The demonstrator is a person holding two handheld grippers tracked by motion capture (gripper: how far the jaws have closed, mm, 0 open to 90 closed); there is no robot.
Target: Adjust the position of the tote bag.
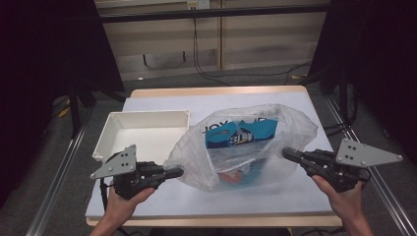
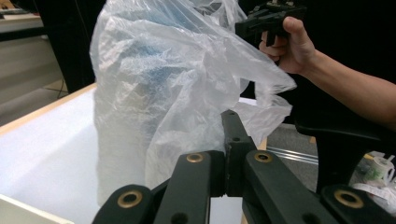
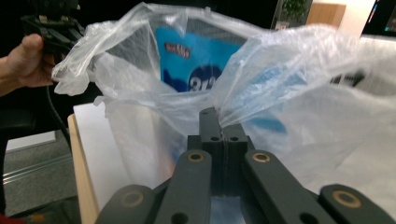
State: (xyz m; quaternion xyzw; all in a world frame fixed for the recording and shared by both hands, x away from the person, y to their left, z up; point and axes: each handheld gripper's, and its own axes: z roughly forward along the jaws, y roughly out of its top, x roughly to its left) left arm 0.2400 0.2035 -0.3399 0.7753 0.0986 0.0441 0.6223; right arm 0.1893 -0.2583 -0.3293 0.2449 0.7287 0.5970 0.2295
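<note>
At about nine o'clock on the desk [image 1: 147, 101] I see a white tray [image 1: 142, 129], shallow and rectangular, lying flat just beyond my left hand. My left gripper [image 1: 178, 172] sits at roughly seven o'clock, pointing toward three; its jaws are closed tight on the near-left edge of the clear plastic bag [image 1: 246, 147]. In the left gripper view the jaws meet with no gap and the film bunches right at their tips [image 2: 232, 122].

The clear plastic bag stands at the centre of the desk, just right of the tray, its mouth pulled wide between the two grippers. Inside it I make out a blue package [image 1: 241, 132] with white lettering, and something reddish low down that I cannot identify.

My right gripper [image 1: 286, 153] is at about four o'clock, pointing toward nine. Its jaws are also pressed together, pinching the bag's right edge, as the right gripper view shows [image 3: 215, 122].
</note>
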